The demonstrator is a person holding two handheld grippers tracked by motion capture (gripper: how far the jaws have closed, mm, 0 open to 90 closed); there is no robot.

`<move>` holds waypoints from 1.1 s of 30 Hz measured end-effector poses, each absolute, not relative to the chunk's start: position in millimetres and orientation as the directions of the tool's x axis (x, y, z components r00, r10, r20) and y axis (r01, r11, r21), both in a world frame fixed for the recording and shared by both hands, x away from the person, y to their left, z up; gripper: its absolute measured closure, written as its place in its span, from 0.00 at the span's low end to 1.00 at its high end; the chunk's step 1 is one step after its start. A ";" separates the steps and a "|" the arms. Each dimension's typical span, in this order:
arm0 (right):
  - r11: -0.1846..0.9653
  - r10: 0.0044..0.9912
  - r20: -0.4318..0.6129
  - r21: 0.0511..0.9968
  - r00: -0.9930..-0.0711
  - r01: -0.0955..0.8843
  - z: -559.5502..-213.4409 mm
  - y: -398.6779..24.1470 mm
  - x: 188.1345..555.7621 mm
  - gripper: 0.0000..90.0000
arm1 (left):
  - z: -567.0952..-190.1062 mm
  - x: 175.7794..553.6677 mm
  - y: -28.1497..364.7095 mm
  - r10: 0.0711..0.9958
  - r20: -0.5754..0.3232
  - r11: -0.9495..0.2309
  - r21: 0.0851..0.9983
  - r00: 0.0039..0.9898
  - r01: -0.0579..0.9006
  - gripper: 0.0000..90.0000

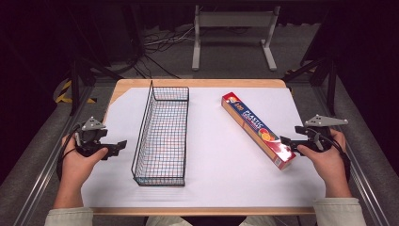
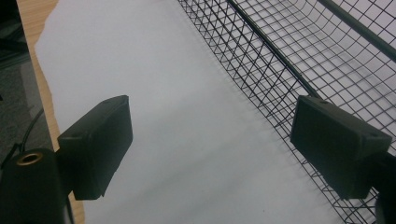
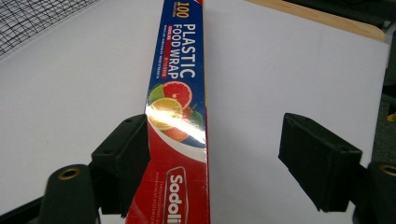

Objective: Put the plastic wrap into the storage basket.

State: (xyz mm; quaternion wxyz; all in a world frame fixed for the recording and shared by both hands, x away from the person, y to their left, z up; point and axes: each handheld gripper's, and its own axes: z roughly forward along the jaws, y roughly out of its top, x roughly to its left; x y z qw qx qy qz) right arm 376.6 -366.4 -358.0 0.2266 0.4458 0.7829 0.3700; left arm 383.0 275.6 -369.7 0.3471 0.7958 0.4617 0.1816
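Observation:
A long box of plastic food wrap [image 1: 258,129] lies diagonally on the right of the white sheet [image 1: 221,155]. My right gripper [image 1: 289,140] is at the box's near end, held by a hand. In the right gripper view the box [image 3: 180,93] runs up between the spread jaws, close against the left one, and the right gripper [image 3: 217,130] is open. A black wire basket [image 1: 162,136] stands left of centre, long side running away from me. My left gripper [image 1: 117,148] is open just left of it, with nothing between its fingers [image 2: 212,116] but white sheet, and the basket mesh [image 2: 289,51] beside it.
The sheet covers a wooden table [image 1: 202,83] with its edge showing at the back. Metal rails [image 1: 44,165] run along both sides of the table. A white stand [image 1: 233,28] and cables lie on the floor behind.

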 end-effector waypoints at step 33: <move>0.432 0.852 -0.014 0.583 -0.523 0.689 -359.4 -320.8 436.5 0.16 | -361.7 376.2 282.9 0.878 -0.048 -0.292 0.736 0.477 0.611 0.14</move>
